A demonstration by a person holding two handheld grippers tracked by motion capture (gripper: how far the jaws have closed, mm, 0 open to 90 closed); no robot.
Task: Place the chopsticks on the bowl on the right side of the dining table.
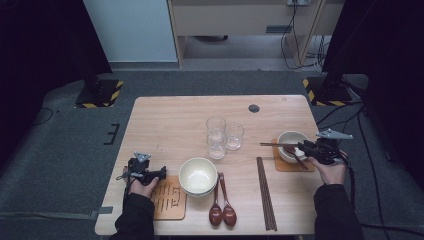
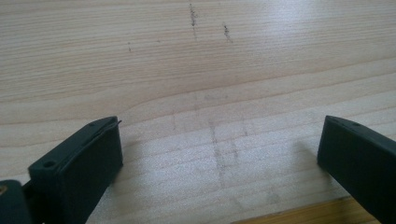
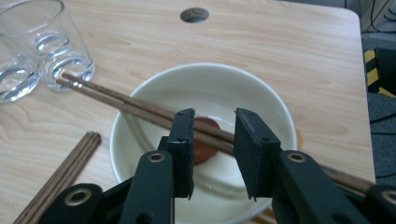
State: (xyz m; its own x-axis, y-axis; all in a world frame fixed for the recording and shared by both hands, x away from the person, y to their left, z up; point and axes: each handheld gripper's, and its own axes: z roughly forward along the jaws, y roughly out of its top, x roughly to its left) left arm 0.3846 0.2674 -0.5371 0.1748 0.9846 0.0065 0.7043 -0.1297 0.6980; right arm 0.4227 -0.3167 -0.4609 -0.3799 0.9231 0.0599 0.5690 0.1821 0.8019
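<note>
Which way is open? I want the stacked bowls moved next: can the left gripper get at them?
Probably yes: the left gripper is open, with bare table between it and the stacked bowls just beside it.

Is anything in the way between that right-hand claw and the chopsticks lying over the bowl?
Nothing visible. The right gripper already straddles the chopsticks, which lie across the bowl rim; they pass between its jaws, with a gap on either side.
</note>
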